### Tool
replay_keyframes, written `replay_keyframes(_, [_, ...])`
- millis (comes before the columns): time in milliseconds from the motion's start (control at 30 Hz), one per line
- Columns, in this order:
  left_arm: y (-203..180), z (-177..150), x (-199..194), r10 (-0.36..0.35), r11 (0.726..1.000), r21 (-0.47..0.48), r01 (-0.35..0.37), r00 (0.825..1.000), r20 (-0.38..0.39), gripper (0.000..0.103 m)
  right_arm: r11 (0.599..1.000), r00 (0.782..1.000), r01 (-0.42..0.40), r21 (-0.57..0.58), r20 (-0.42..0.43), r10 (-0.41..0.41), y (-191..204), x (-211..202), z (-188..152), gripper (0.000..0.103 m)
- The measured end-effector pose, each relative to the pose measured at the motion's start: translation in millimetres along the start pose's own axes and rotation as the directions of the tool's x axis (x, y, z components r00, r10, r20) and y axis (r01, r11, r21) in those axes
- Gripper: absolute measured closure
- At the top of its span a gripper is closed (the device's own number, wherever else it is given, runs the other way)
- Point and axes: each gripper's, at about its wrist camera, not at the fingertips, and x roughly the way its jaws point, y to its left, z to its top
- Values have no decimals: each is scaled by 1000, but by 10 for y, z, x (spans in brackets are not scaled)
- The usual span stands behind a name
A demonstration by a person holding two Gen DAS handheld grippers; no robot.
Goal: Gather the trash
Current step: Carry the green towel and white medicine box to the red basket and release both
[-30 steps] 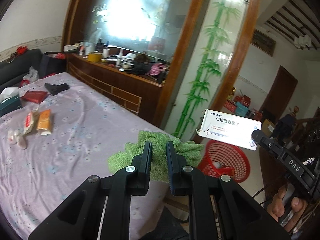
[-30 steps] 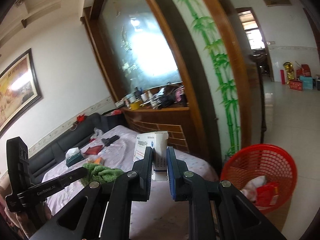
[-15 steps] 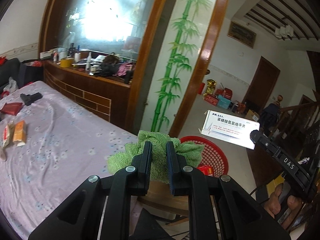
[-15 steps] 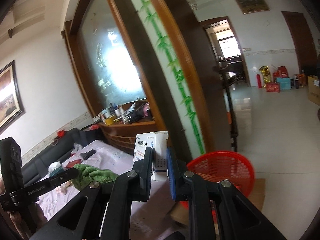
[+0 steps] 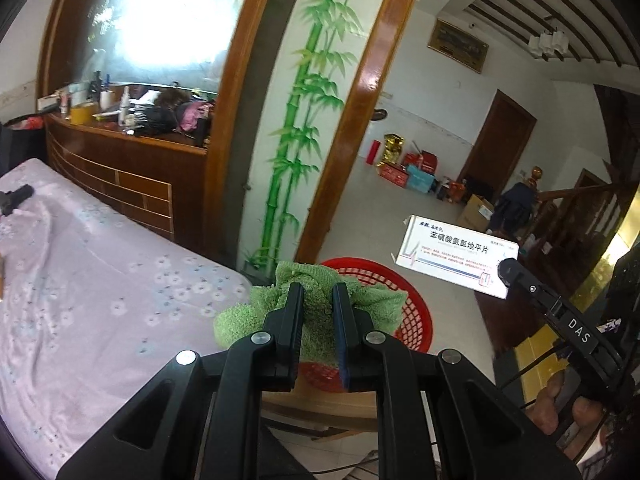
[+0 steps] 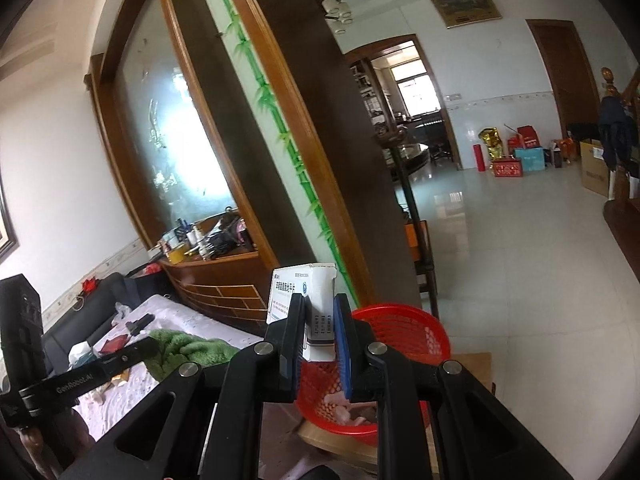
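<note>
My left gripper is shut on a crumpled green towel and holds it just over the near rim of a red mesh basket. My right gripper is shut on a white medicine box, held upright above the same red basket, which holds some crumpled trash. The box also shows in the left wrist view, to the right of the towel. The towel shows in the right wrist view at the left.
A table with a pink flowered cloth lies to the left, with small items at its far end. A bamboo-painted pillar and a wooden cabinet stand behind. The basket sits on a low wooden stool. Tiled floor stretches right.
Both grippers have swung right, away from the table and over the red basket, still holding the towel and the box. The basket is now closer and under them.
</note>
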Motion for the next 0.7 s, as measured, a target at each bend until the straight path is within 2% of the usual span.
replay_keyframes(400, [-195, -51, 581, -37, 999, 31, 40, 996, -80, 89, 998, 997, 67, 19, -26, -67, -185, 211, -11, 88])
replay_keyframes(533, [-218, -104, 871, -70, 997, 14, 73, 987, -145, 89, 996, 995, 84, 32, -53, -82, -278, 353, -42, 88])
replay_keyframes(700, [-331, -187, 1137, -63, 996, 55, 74, 983, -173, 89, 993, 993, 104, 52, -64, -100, -373, 576, -68, 88])
